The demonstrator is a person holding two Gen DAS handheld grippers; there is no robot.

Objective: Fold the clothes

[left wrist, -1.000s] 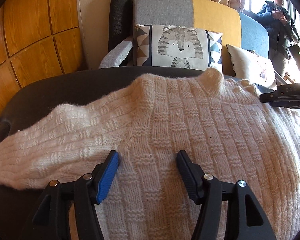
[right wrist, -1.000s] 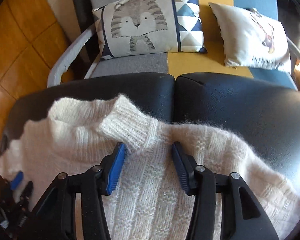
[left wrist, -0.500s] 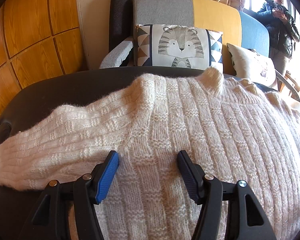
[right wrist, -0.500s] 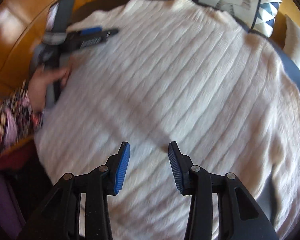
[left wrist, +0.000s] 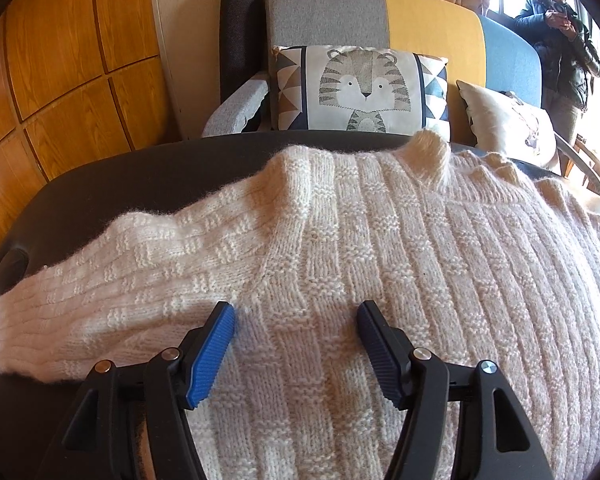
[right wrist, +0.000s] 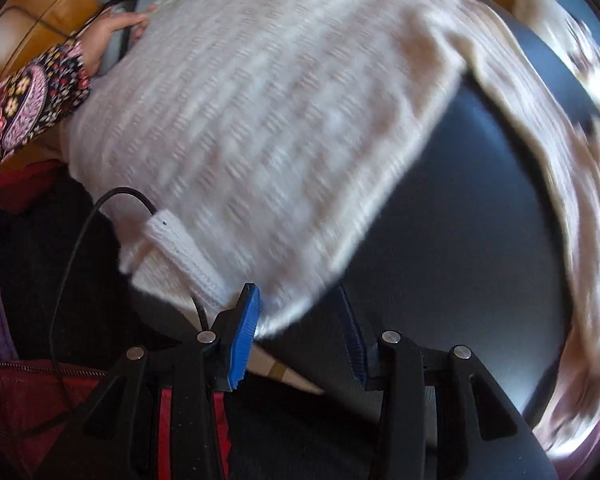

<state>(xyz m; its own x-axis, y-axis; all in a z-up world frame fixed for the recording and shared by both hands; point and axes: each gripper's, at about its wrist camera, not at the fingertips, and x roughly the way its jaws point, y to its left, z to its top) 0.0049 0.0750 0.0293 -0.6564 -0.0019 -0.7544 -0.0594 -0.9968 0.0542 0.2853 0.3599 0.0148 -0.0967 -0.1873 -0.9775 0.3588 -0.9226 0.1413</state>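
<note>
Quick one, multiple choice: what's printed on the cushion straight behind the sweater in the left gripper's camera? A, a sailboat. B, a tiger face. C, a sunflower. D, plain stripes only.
B: the cushion leaning on the sofa behind the cream sweater carries a grey striped tiger face, flanked by triangle patterns.

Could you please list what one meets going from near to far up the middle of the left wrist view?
Left gripper with its jaws open → cream knit sweater → dark table → tiger cushion → grey and yellow sofa backrest.
</note>
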